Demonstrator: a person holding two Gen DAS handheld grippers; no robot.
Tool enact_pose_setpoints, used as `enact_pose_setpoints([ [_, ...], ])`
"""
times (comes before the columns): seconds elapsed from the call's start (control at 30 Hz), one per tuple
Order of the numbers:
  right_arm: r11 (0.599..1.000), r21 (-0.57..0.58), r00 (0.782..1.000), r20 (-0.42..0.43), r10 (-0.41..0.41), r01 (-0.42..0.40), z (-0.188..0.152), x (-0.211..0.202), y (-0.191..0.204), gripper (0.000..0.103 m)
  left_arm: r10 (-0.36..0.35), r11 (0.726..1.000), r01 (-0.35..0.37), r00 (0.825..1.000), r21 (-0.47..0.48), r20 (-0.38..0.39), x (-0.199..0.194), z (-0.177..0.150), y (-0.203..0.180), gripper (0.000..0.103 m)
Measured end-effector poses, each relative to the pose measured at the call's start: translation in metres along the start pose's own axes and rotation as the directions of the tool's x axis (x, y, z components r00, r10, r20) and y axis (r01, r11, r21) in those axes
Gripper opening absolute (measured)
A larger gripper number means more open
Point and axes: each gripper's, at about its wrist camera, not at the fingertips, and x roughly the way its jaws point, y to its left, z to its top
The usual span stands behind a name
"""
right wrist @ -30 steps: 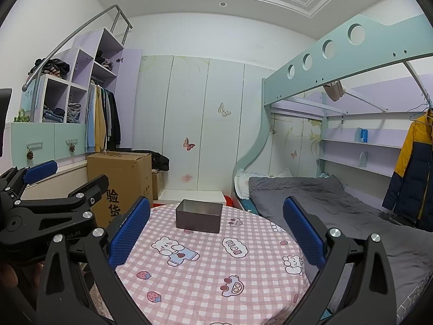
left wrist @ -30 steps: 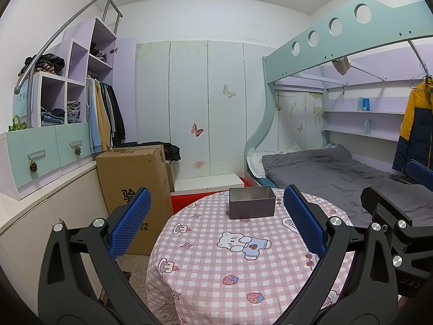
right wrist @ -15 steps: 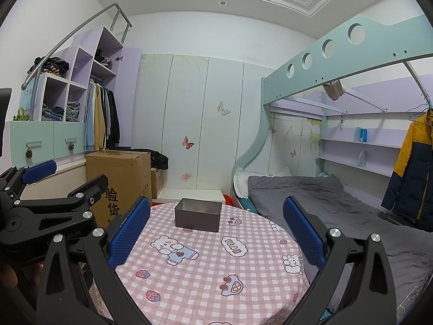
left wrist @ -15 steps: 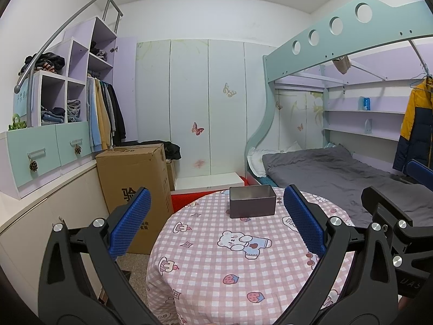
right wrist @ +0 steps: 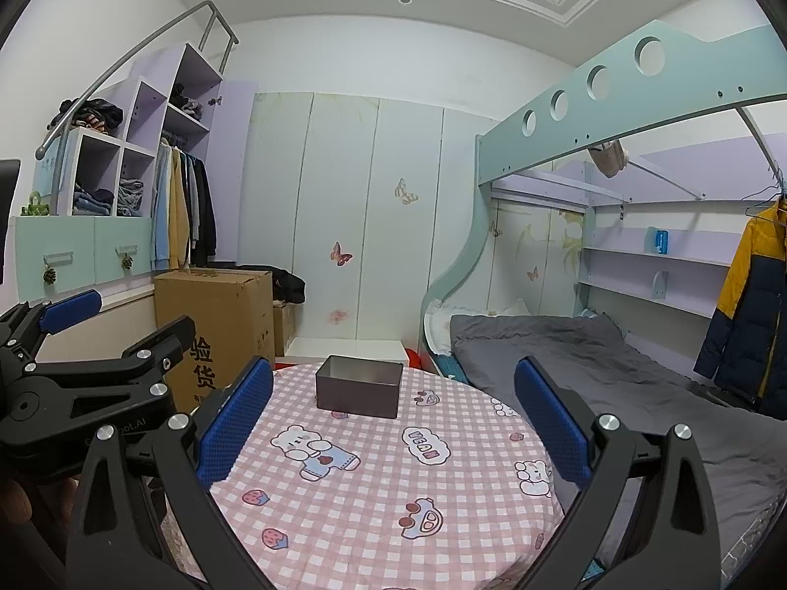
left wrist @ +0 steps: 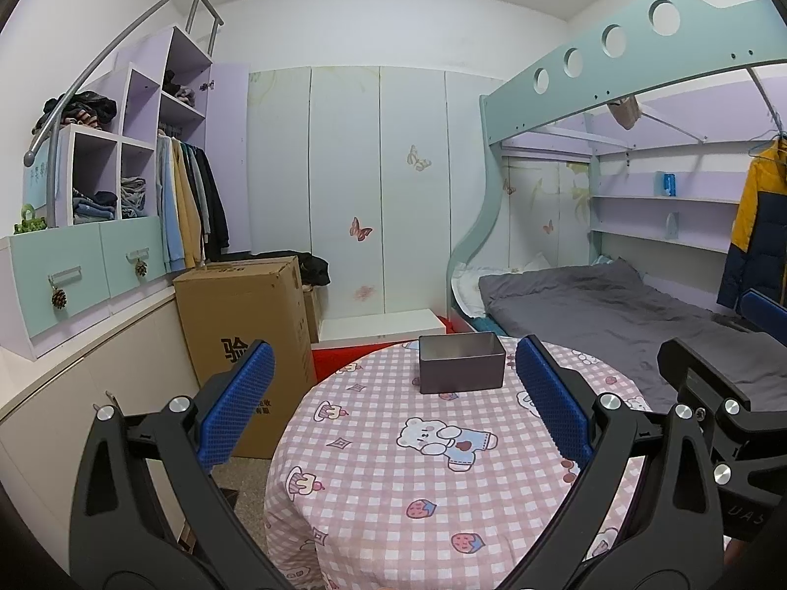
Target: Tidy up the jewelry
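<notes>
A grey rectangular metal box (left wrist: 461, 363) stands open-topped at the far side of a round table (left wrist: 374, 491) covered in a pink checked cloth with cartoon prints. It also shows in the right wrist view (right wrist: 359, 386). My left gripper (left wrist: 393, 400) is open and empty, held above the table's near edge. My right gripper (right wrist: 393, 423) is open and empty too, to the right of the left one. The left gripper's body shows at the left of the right wrist view (right wrist: 74, 383). No jewelry is visible on the cloth.
A cardboard box (left wrist: 246, 324) stands on the floor left of the table. A bed with a grey cover (left wrist: 615, 305) lies to the right under a bunk frame. Wardrobe doors (left wrist: 374, 187) and shelves with clothes (left wrist: 147, 172) are behind.
Both grippers have stayed nearly still. The right wrist view has shifted slightly, so the box sits a touch lower and left in it.
</notes>
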Motion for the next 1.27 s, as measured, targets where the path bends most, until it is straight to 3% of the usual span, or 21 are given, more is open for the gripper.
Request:
enact_pose_setpoints([
  [0.37, 1.000, 0.009, 1.000, -0.031, -0.001, 0.001, -0.006, 0.019, -0.002, 0.095, 0.010, 1.000, -0.009, 1.000, 0.010, -0.027, 0.020, -0.005, -0.006, 0.096],
  [0.73, 1.000, 0.012, 0.995, -0.100, -0.013, 0.014, -0.019, 0.062, -0.010, 0.095, 0.001, 1.000, 0.001, 0.995, 0.020, -0.104, 0.067, -0.018, -0.017, 0.096],
  [1.03, 1.000, 0.029, 0.982, -0.187, -0.005, 0.011, -0.036, 0.109, -0.015, 0.095, -0.002, 1.000, 0.006, 0.979, 0.015, -0.204, 0.124, -0.037, -0.026, 0.096],
  [1.27, 1.000, 0.015, 0.962, -0.274, -0.015, 0.020, -0.054, 0.151, -0.019, 0.095, -0.012, 1.000, 0.018, 0.952, 0.017, -0.305, 0.177, -0.057, -0.036, 0.096],
])
